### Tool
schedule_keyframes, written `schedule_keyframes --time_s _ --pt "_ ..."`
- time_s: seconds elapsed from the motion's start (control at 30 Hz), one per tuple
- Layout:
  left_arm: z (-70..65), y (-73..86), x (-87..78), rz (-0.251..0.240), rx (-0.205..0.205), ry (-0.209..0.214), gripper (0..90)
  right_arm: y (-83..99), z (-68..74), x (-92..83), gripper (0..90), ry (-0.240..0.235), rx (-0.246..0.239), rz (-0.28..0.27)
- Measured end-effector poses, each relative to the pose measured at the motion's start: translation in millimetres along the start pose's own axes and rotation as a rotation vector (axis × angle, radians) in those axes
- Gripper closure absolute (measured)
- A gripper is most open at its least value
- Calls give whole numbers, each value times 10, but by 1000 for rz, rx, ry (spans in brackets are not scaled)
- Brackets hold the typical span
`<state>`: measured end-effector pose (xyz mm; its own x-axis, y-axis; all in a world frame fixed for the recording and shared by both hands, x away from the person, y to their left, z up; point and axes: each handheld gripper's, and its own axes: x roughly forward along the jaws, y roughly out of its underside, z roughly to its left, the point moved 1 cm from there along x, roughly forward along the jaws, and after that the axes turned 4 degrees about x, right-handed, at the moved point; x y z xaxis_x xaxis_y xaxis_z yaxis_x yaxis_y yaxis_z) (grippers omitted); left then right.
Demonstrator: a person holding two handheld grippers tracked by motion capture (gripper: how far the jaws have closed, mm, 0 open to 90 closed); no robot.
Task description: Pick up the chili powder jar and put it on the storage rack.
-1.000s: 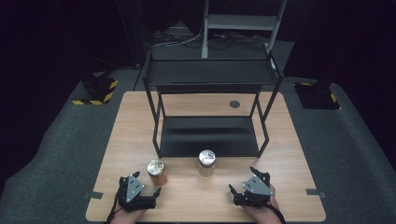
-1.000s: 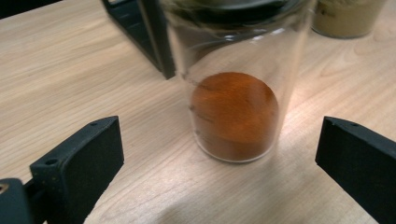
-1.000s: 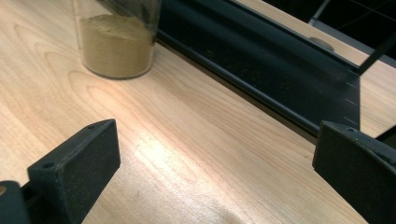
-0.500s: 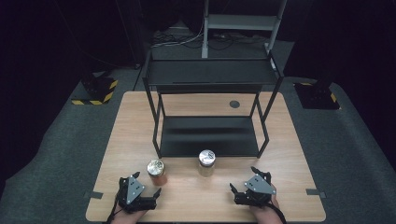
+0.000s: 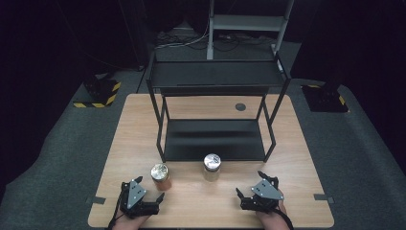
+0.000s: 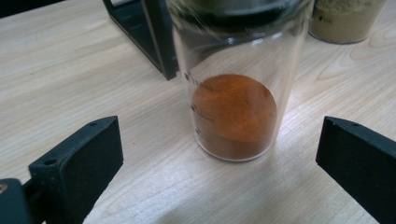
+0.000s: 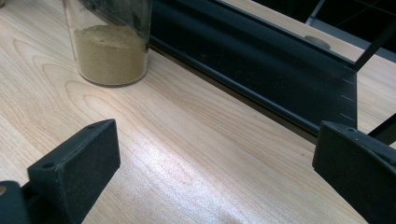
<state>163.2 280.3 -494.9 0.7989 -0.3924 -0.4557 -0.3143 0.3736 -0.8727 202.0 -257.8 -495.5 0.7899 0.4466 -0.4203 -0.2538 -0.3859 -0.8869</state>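
Observation:
Two glass spice jars stand on the wooden table (image 5: 134, 143) in front of a black two-level rack (image 5: 215, 139). The jar of orange powder (image 5: 160, 176) (image 6: 233, 93) is on the left, and my left gripper (image 5: 152, 200) (image 6: 219, 172) is open just short of it, its jaws wide on either side. To the right stands the jar of tan powder (image 5: 211, 166) (image 7: 109, 42) (image 6: 348, 18). My right gripper (image 5: 249, 189) (image 7: 215, 172) is open near the table's front right, with bare wood between its jaws and the tan jar off to its upper left.
The rack's lower shelf (image 7: 261, 65) lies just beyond the right gripper. A round dark hole (image 5: 240, 107) sits in the tabletop behind the rack. A metal stand (image 5: 249, 24) and yellow-black striped bases (image 5: 98, 98) are on the grey floor beyond the table.

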Motion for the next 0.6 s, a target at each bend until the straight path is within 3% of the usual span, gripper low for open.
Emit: schedule_keyframes --time_s 0.27,0.6 --pt "44 -18 -93 -55 -47 10 7 3 -3 0 0 0 0 -2" --pt "38 -50 -193 -119 -49 2 7 5 -5 0 0 3 12 -3"
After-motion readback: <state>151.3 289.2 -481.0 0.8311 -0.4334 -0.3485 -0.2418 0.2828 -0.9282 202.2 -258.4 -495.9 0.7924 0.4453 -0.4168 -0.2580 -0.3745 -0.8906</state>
